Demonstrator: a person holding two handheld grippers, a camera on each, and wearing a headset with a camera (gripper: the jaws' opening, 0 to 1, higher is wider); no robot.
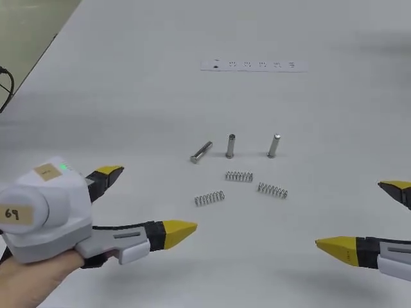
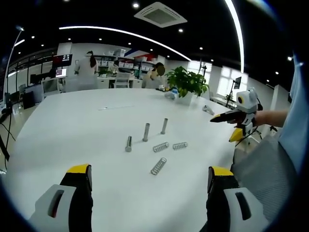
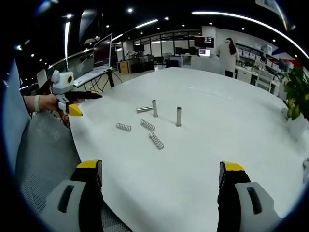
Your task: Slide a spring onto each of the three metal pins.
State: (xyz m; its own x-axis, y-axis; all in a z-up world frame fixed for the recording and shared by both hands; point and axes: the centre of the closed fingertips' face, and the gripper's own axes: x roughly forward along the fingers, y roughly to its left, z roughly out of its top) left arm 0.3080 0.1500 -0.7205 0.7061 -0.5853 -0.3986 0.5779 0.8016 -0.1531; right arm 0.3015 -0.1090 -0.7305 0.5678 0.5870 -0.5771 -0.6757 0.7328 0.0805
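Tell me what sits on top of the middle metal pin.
Nothing: the middle pin stands bare, its top uncovered. The nearest spring lies loose on the table in front of it. Nothing blocks the view.

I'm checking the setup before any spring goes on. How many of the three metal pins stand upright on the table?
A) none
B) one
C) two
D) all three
C: the middle pin and the right pin stand on end, while the left pin lies on its side.
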